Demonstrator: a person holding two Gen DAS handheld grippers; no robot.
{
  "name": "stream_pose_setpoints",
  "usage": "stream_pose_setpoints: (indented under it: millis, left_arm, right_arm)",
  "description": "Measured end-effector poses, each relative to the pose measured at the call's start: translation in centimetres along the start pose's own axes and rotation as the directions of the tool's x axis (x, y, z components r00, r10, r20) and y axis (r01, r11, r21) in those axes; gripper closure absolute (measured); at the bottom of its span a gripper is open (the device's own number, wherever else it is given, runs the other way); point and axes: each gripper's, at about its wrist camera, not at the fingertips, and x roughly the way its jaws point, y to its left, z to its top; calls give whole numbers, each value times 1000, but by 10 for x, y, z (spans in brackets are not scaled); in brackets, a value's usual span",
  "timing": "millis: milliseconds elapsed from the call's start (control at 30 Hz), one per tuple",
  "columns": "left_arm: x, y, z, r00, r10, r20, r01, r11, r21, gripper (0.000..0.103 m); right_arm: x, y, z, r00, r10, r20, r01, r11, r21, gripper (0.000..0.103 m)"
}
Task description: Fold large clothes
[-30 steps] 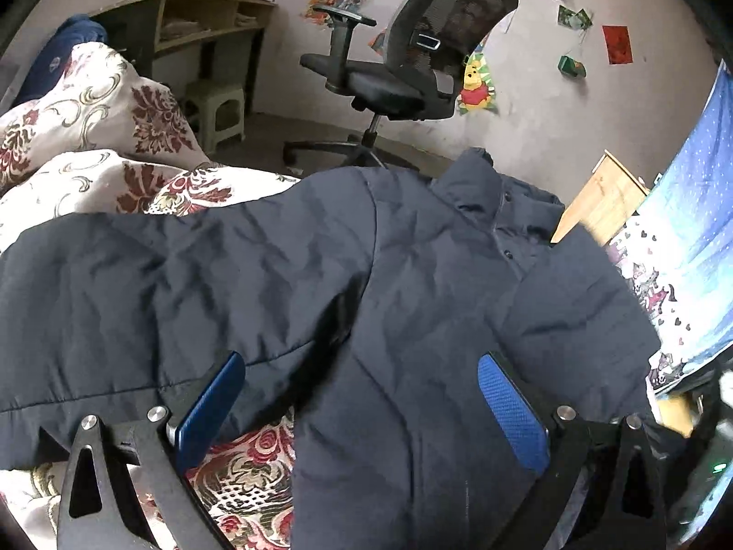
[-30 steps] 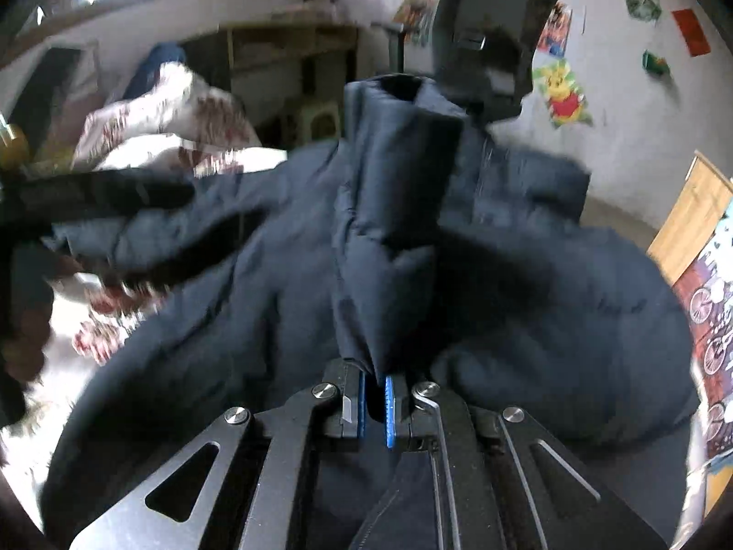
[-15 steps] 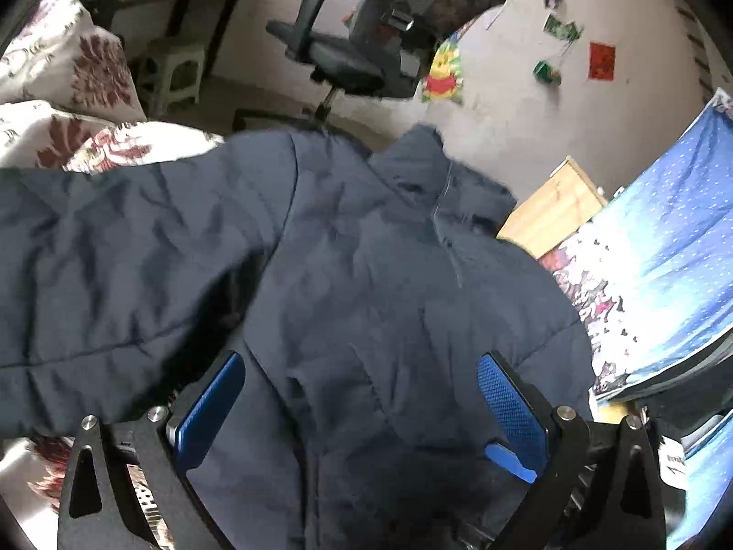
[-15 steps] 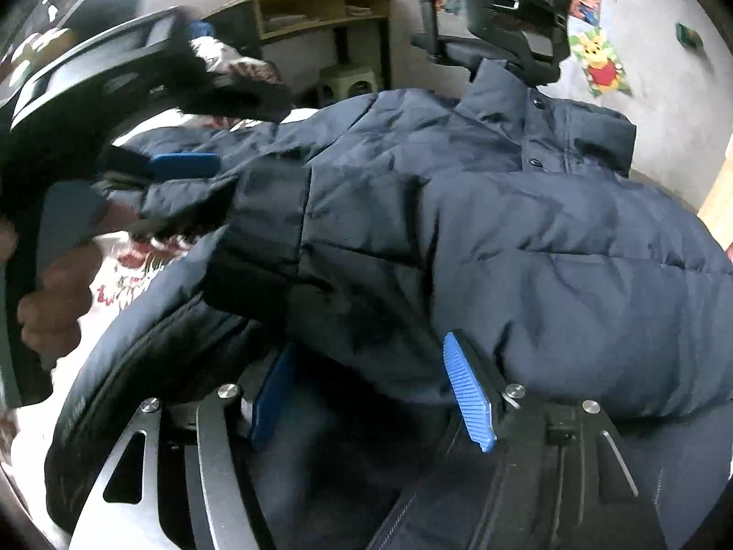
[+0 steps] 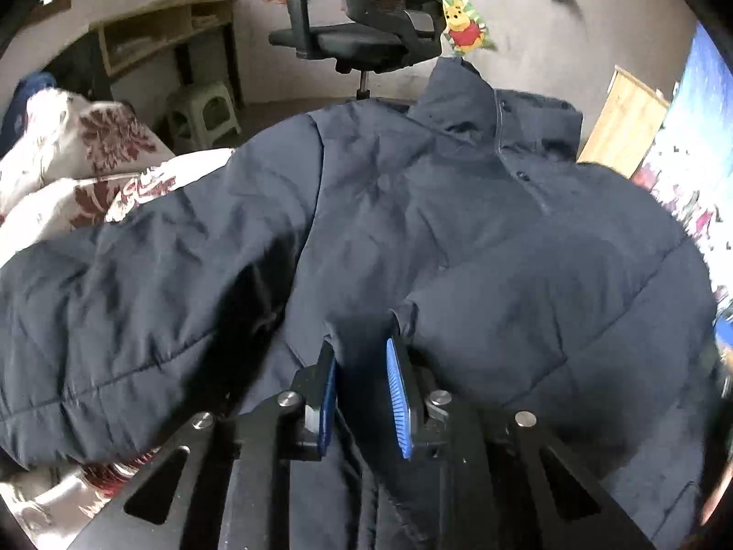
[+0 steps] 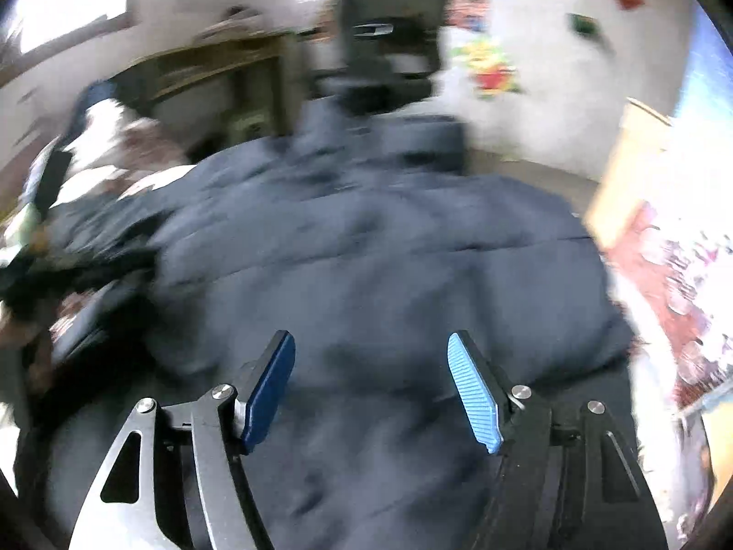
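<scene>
A large dark navy padded jacket [image 5: 458,229] lies spread on the bed, collar at the far end and one sleeve [image 5: 114,298] stretched out to the left. My left gripper [image 5: 362,387] sits low over the jacket's middle; its jaws are closing, and a raised fold of fabric is pinched between the blue pads [image 5: 397,389]. In the blurred right wrist view the jacket [image 6: 366,252] fills the centre. My right gripper [image 6: 371,389] hovers over it with jaws opening, wide apart, and nothing is gripped between them.
Floral white-and-red bedding [image 5: 91,174] lies under and left of the jacket. Beyond the bed stand a black office chair [image 5: 366,23], a pale plastic stool [image 5: 201,110] and a wooden desk [image 5: 160,32]. A wooden board [image 5: 627,119] and a blue patterned sheet [image 5: 701,114] are at the right.
My left gripper moved down onto the jacket and went from wide open to pinching a fold. My right gripper let go of the sleeve it held and swung sideways over the jacket.
</scene>
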Motion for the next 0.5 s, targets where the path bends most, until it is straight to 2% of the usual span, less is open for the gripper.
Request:
stream_pose_setpoints:
  millis: [67,133,267,400,500]
  left_arm:
    - [7,-4,1,999,29,-19,-28,999,23,82]
    - [11,-6,-1,999,47,-16,-46,998,38,81]
    - [13,-10,-6,997,77,6,-77,995,57,81]
    - [2,-7,-7,997,72,23,-73,997,25,80]
    - [-12,1,-6,999,19,35,-16,998,-63,68]
  right_arm:
    - [14,-21,6,999,-48,-10,48,997,61,37]
    - [42,-39,9,996,-72,-58,78,992,104,37]
    - [74,-44,2,992,-59,-110,71,992,102,36]
    - [72,-41,0,993,-52,-109,64,992,113,36]
    - [54,-42,3,997,-37,-74,45,992,116,36]
